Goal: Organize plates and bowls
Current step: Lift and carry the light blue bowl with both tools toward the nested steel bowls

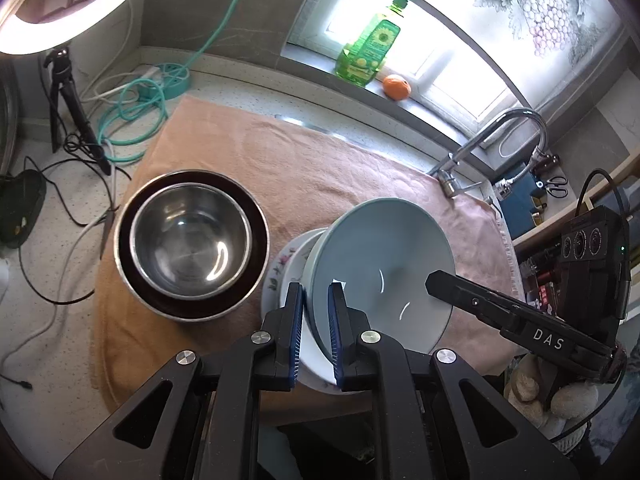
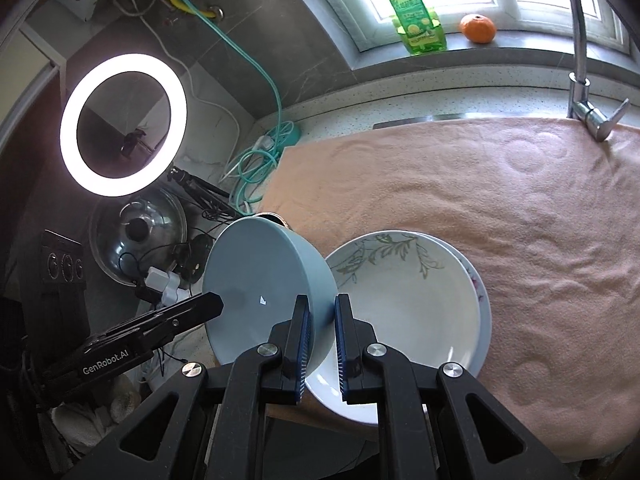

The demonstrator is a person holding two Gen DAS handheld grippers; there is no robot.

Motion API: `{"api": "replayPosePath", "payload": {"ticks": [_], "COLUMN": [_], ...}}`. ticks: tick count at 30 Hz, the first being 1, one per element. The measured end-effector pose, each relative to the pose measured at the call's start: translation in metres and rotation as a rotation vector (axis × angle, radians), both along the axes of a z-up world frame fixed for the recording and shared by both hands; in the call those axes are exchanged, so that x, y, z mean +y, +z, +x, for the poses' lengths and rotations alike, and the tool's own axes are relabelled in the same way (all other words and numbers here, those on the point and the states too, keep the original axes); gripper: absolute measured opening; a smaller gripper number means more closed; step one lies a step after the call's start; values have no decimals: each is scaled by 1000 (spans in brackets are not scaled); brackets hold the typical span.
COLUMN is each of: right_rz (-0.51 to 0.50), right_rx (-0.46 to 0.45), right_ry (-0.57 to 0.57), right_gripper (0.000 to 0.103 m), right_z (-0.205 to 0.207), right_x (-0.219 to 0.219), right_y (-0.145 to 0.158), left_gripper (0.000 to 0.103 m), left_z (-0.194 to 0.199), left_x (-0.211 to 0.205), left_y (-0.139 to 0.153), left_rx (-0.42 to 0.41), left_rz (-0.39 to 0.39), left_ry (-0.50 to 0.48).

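A pale blue bowl hangs tilted in the air, gripped at opposite sides of its rim. My left gripper is shut on the near rim. My right gripper is shut on the other side of the blue bowl. Each wrist view shows the opposite gripper reaching over the bowl: the right gripper and the left gripper. Just below and beside the bowl lie stacked white floral plates, partly hidden in the left wrist view. Two nested steel bowls stand to the left on the peach towel.
The towel covers the counter as far as the faucet. A green bottle and an orange sit on the windowsill. A ring light, a tripod, cables and a pot lid crowd the left.
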State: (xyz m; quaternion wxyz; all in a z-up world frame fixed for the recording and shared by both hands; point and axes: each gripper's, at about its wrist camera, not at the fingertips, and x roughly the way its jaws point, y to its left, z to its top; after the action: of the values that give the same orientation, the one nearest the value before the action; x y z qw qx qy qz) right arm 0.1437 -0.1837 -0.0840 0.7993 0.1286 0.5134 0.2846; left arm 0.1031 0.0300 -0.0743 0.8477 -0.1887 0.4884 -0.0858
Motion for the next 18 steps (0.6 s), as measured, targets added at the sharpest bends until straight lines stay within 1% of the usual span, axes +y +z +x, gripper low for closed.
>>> {"api": "replayPosePath", "payload": {"ticks": [5, 10, 18], "right_rz": [-4, -10, -30], "right_rx": [-14, -21, -10], "right_ry": [38, 63, 89], "right_gripper": [11, 11, 11], "right_z": [5, 12, 30], "right_x": [34, 63, 101], "right_y": [3, 4, -4], "left_gripper": [11, 11, 11], "left_z": [-1, 4, 18], "left_x": [25, 50, 80], "left_y": [0, -4, -13], "left_rx": [-3, 0, 18], "left_rz": [28, 29, 32], "left_ry": [31, 64, 105]}}
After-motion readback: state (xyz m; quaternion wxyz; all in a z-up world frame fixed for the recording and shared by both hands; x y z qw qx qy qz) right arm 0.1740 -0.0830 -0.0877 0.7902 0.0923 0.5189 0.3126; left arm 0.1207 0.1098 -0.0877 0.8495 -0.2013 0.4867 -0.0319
